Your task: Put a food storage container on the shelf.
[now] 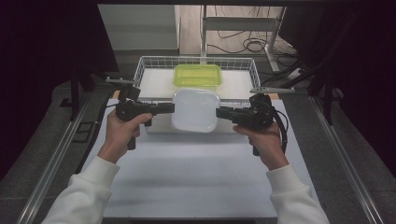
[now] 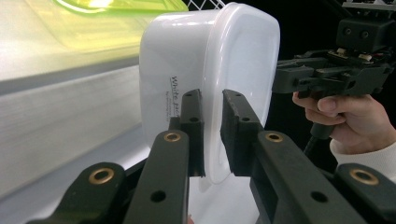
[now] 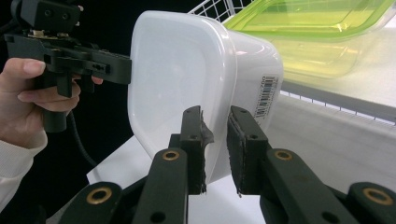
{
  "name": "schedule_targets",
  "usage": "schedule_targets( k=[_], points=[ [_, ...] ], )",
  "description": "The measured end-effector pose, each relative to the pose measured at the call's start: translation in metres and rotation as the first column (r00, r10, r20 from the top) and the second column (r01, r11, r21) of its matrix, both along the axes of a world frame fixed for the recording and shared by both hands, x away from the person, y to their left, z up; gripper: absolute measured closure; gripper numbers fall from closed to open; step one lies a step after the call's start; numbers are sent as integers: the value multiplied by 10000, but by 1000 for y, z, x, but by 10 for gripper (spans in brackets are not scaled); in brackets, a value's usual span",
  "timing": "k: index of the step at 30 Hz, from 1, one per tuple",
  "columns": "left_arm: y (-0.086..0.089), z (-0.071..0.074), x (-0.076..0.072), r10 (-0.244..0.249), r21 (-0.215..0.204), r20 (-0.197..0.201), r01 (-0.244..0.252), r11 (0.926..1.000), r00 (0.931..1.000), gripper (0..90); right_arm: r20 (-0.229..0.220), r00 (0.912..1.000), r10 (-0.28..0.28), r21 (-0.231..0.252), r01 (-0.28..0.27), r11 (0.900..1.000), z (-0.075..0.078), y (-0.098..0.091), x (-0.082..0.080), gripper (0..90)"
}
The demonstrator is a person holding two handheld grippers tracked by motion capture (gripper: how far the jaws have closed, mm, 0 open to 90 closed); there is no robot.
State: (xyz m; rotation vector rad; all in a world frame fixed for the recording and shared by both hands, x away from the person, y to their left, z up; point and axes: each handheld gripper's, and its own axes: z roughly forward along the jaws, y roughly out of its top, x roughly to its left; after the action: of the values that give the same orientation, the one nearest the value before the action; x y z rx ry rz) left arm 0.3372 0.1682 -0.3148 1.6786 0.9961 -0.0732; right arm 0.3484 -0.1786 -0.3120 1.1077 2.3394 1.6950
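Your left gripper [image 1: 169, 108] is clamped on the left rim of the white rounded-square plastic container [image 1: 195, 110], and your right gripper [image 1: 220, 113] is clamped on its right rim; in each gripper view the jaws stand narrow, with the lip pinched between the pads. In the high view the container sits at the centre of the frame, carried between the two tools just below the near edge of the white wire basket [image 1: 144, 63]. It seems to be clear of the white table surface [image 1: 187, 177], though the view from above makes that hard to judge.

Keep both hands level with each other so the container does not twist out of the thin rim grips, and move them together at one pace. Do not squeeze harder: the lip looks flexible and could buckle. In the upper middle of the frame the translucent lime-green plastic container [image 1: 197, 75] lies inside the basket, so mind the wire edge as you carry the white one toward it.
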Motion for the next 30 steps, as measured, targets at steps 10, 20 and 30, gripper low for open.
schedule_targets(
  k=[10,20,30],
  points=[
    [2,18,11,61,-6,282,-61,10000,9996,797,152,9999,6,-71,-5,10000,16,1,11,759],
    [6,34,23,228,-57,500,-225,9997,9985,796,292,9996,32,-32,-31,10000,34,6,25,761],
    [11,48,34,364,-181,718,-352,9992,9968,793,509,9987,54,-3,-54,10000,51,11,35,762]
  ],
)
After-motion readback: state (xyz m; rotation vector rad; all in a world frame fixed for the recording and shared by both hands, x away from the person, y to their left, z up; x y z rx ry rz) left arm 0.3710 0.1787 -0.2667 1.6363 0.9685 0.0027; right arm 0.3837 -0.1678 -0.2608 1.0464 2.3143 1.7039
